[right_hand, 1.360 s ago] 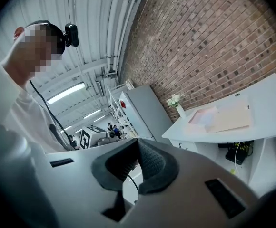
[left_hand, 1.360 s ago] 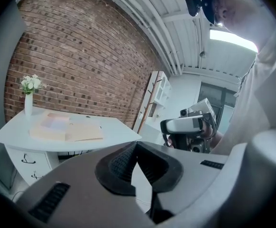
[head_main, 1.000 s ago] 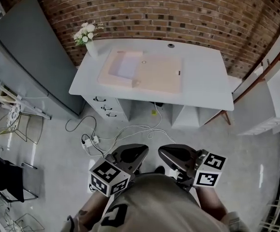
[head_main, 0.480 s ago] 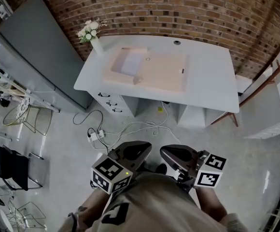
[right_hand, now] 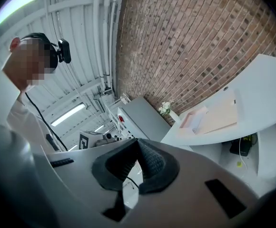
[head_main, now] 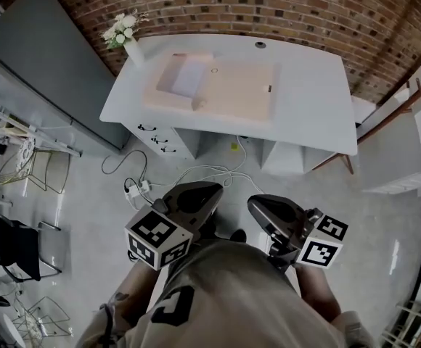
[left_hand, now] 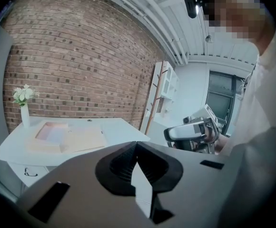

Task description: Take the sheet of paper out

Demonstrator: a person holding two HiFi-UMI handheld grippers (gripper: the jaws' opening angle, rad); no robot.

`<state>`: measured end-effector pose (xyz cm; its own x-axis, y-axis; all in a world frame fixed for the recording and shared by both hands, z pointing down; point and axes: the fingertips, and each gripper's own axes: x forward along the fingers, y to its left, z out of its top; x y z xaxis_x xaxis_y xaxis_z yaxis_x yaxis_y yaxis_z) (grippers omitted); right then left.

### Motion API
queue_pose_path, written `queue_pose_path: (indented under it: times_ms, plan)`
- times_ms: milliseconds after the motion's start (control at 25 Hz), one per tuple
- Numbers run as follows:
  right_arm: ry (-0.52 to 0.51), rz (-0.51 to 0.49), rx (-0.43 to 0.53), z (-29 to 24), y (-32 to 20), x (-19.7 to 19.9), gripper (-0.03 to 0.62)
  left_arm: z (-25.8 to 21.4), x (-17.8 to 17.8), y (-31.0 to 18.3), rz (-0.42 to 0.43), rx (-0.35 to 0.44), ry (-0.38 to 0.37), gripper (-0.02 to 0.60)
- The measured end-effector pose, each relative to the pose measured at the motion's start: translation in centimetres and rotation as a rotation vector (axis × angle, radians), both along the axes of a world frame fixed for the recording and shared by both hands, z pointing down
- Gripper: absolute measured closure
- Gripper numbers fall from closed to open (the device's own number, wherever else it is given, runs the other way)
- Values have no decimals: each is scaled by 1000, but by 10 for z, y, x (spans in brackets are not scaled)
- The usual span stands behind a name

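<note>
As the left gripper [head_main: 196,196] and right gripper [head_main: 272,212] hang empty, jaws together, the pale lilac paper sheet [head_main: 185,78] lies far off in a flat beige box [head_main: 241,93] on the white desk [head_main: 308,104]; arriving shut risks crumpling it.

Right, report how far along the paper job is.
Nothing done yet. The sheet lies in the beige tray on the desk. Left gripper and right gripper are shut and empty, well short of the desk. Left to do: approach, grip the sheet, lift it out.
</note>
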<state>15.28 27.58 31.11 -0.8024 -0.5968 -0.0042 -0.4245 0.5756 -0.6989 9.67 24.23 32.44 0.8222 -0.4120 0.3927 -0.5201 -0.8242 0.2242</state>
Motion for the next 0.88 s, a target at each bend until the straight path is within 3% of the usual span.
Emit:
queue_pose_path:
  times_ms: [400,560,880]
  plan:
    - [44,-1,-15,4,-34,-25,570,5,-44,-48,-48,-12,27,568]
    - [61,-5,-29,10,-51,-39,569,17,-48,-57,-13,-15,11,568]
    - [109,10,-58,15,-83,-54,569,24,-55,-83,33,-49,53,568]
